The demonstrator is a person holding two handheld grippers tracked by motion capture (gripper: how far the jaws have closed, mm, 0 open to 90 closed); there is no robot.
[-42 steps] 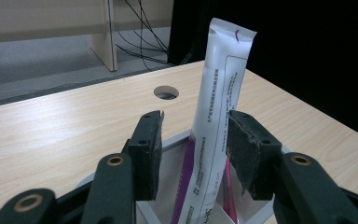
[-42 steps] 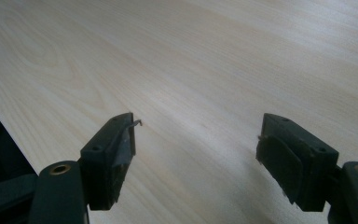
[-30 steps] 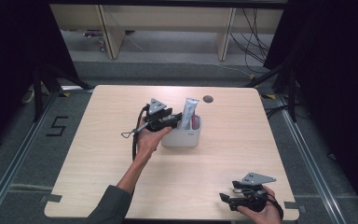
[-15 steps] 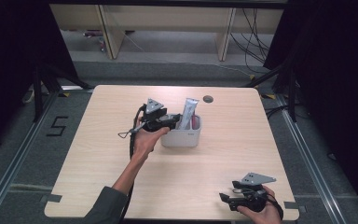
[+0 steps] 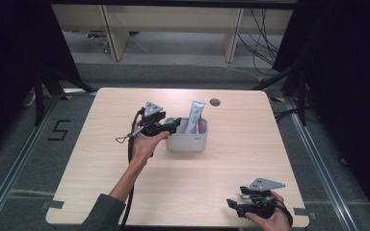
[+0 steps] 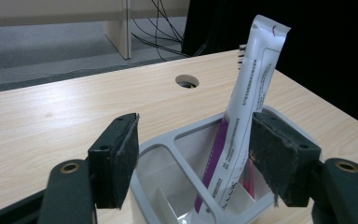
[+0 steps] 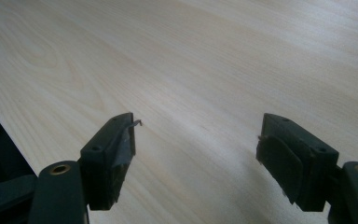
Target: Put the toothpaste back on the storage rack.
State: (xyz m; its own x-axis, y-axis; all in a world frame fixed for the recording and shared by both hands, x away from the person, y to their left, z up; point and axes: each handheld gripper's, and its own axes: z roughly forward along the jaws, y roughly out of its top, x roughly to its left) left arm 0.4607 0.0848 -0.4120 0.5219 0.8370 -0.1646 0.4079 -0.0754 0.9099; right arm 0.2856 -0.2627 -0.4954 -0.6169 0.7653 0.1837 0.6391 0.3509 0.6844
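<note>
Left gripper (image 5: 173, 124), jaws apart, hangs over the near-left rim of the grey caddy (image 5: 188, 142) mid-table, w/ a white tube (image 6: 242, 126) leaning upright inside (purple stripe down it). Right gripper (image 5: 233, 204) sits at the near-right table (image 5: 231, 159) edge, jaws apart, nothing between them.

Left gripper (image 5: 176, 124) reaches forward, right gripper (image 5: 232, 205) low, both fingers apart
</note>
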